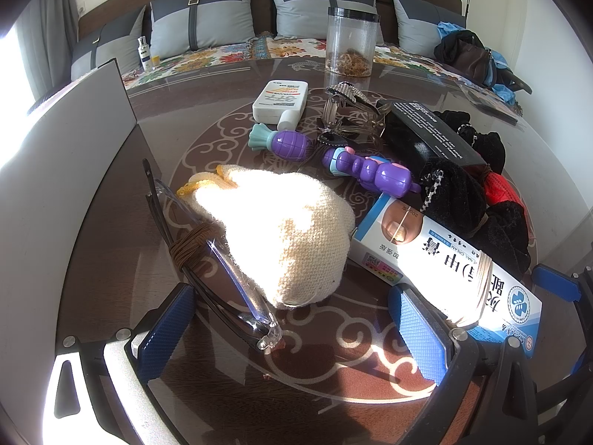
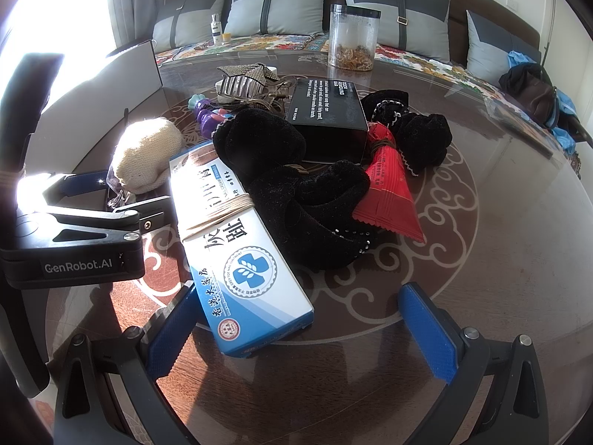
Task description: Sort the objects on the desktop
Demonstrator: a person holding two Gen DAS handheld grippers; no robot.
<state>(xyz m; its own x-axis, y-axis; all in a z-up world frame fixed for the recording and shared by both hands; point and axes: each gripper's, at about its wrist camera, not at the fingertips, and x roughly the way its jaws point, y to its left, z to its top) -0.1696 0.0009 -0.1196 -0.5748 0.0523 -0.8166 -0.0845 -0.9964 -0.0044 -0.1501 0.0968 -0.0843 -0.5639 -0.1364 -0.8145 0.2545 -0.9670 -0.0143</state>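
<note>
A pile of small items lies on the round glass-topped table (image 1: 311, 367). My left gripper (image 1: 292, 333) is open and low over the table. The tip of a pair of folded glasses (image 1: 222, 270), bound with a brown elastic, lies between its pads, with a cream knitted pouch (image 1: 281, 233) just beyond. My right gripper (image 2: 302, 333) is open too. The near end of a blue-and-white nail cream box (image 2: 241, 244) rests between its fingers, close to the left pad (image 2: 174, 330). Black velvet scrunchies (image 2: 296, 185), a red packet (image 2: 389, 193) and a black box (image 2: 326, 118) lie behind.
Two purple toys (image 1: 289, 142) (image 1: 374, 172), a white sunscreen bottle (image 1: 280, 102) and a hair claw clip (image 1: 344, 100) lie mid-table. A clear jar (image 1: 352, 42) stands at the far edge. A grey panel (image 1: 74, 141) rises on the left. A sofa with cushions (image 1: 204, 22) is behind.
</note>
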